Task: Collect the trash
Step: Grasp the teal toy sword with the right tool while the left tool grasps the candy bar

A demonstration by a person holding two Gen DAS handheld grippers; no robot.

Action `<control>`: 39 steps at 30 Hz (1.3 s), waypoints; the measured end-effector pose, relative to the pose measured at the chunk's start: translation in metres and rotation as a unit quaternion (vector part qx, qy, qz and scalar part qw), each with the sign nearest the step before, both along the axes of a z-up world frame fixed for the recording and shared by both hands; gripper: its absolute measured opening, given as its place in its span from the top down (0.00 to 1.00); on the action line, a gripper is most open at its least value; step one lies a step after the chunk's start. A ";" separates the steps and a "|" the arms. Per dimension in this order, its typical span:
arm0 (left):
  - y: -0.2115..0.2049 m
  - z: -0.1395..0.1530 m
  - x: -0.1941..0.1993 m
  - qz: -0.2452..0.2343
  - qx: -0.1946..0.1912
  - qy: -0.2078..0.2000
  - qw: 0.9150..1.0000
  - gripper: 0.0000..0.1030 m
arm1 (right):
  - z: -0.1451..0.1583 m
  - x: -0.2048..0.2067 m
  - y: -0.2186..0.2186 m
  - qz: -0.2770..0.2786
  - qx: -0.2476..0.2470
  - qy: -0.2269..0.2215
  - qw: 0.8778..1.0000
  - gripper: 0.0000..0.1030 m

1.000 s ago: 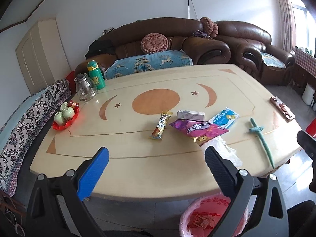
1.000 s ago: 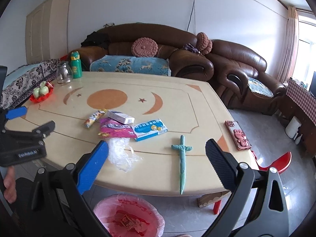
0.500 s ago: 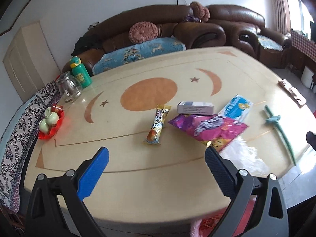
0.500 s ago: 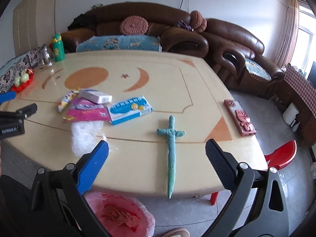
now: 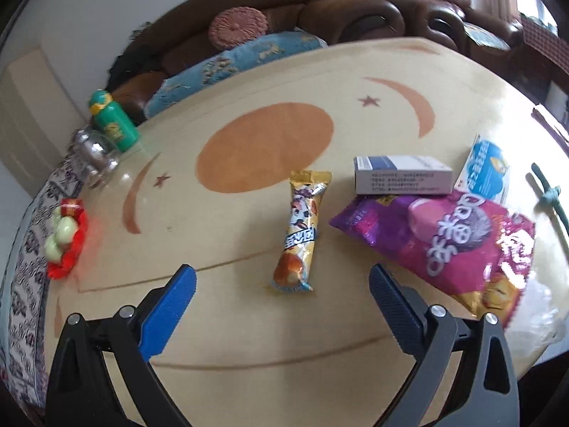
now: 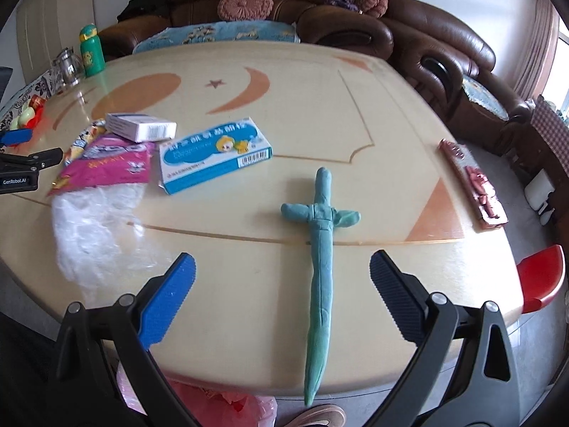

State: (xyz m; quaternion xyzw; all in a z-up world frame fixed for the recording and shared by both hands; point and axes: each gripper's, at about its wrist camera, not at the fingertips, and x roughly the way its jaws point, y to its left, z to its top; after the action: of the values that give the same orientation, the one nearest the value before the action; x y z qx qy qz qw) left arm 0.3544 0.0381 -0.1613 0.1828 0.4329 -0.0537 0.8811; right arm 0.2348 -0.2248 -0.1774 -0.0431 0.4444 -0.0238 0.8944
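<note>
A yellow snack wrapper (image 5: 300,235) lies on the cream table (image 5: 249,327), just ahead of my open left gripper (image 5: 281,284). To its right are a purple-pink snack bag (image 5: 448,238), a white-grey box (image 5: 402,176) and a blue-white carton (image 5: 487,167). In the right wrist view the same carton (image 6: 213,153), box (image 6: 142,126), bag (image 6: 106,165) and a crumpled clear plastic bag (image 6: 96,231) lie to the left. My right gripper (image 6: 282,279) hangs open over the table's near edge, with a green clay sword (image 6: 320,267) between its fingers' line. A pink-lined bin (image 6: 227,404) peeks below the table.
A green bottle (image 5: 113,121), glass jar (image 5: 92,158) and red fruit dish (image 5: 65,235) stand at the table's far left. A brown tray (image 6: 473,185) lies at the right edge, a red stool (image 6: 540,277) beyond it. Brown sofas (image 6: 320,17) line the back. A shoe (image 6: 320,416) shows below.
Both grippers have moved forward and lower over the table. The wrapper now lies close before the left gripper, and the sword close before the right. Both stayed open.
</note>
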 end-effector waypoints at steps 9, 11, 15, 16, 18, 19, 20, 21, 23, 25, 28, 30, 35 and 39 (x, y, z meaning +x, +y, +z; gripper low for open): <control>0.013 -0.025 0.036 -0.008 -0.025 0.044 0.999 0.08 | -0.017 0.018 -0.020 -0.015 0.005 0.023 1.000 0.07; 0.015 -0.028 0.043 -0.010 -0.025 0.048 0.998 0.08 | -0.020 0.020 -0.022 -0.017 0.005 0.028 0.999 0.07; 0.016 -0.032 0.053 -0.013 -0.022 0.051 0.998 0.08 | -0.028 0.025 -0.026 -0.019 0.003 0.039 0.999 0.07; 0.016 -0.033 0.055 -0.014 -0.021 0.052 0.998 0.08 | -0.029 0.025 -0.026 -0.018 0.005 0.041 0.999 0.07; 0.016 -0.035 0.059 -0.016 -0.022 0.053 0.998 0.08 | -0.033 0.027 -0.027 -0.018 0.008 0.047 0.999 0.07; 0.016 -0.037 0.061 -0.018 -0.025 0.057 0.998 0.08 | -0.034 0.027 -0.027 -0.019 0.008 0.048 0.999 0.07; 0.016 -0.038 0.062 -0.021 -0.027 0.059 0.998 0.08 | -0.035 0.027 -0.028 -0.018 0.010 0.048 0.999 0.07; 0.015 -0.040 0.064 -0.021 -0.026 0.060 0.998 0.08 | -0.035 0.027 -0.028 -0.018 0.013 0.048 0.999 0.07; 0.015 -0.042 0.066 -0.028 -0.032 0.068 0.997 0.12 | -0.036 0.028 -0.029 -0.016 0.017 0.048 0.999 0.07; 0.015 -0.043 0.067 -0.031 -0.041 0.069 0.996 0.15 | -0.036 0.029 -0.030 -0.016 0.020 0.048 0.999 0.07; 0.016 -0.042 0.071 -0.035 -0.055 0.077 0.995 0.21 | -0.036 0.030 -0.030 -0.013 0.025 0.050 0.998 0.07; 0.015 -0.042 0.071 -0.041 -0.061 0.081 0.994 0.26 | -0.036 0.030 -0.030 -0.012 0.026 0.050 0.998 0.07; 0.004 -0.039 0.062 -0.070 -0.055 0.077 0.993 0.51 | -0.034 0.031 -0.027 0.003 0.041 0.051 0.998 0.23; 0.001 -0.038 0.060 -0.087 -0.070 0.088 0.990 0.65 | -0.030 0.031 -0.021 0.013 0.041 0.048 0.998 0.39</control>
State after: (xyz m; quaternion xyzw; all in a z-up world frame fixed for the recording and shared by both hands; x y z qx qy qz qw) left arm 0.4142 0.0394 -0.1992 0.1520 0.4861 -0.1758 0.8424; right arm 0.2654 -0.2454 -0.2075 -0.0128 0.4872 0.0082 0.8731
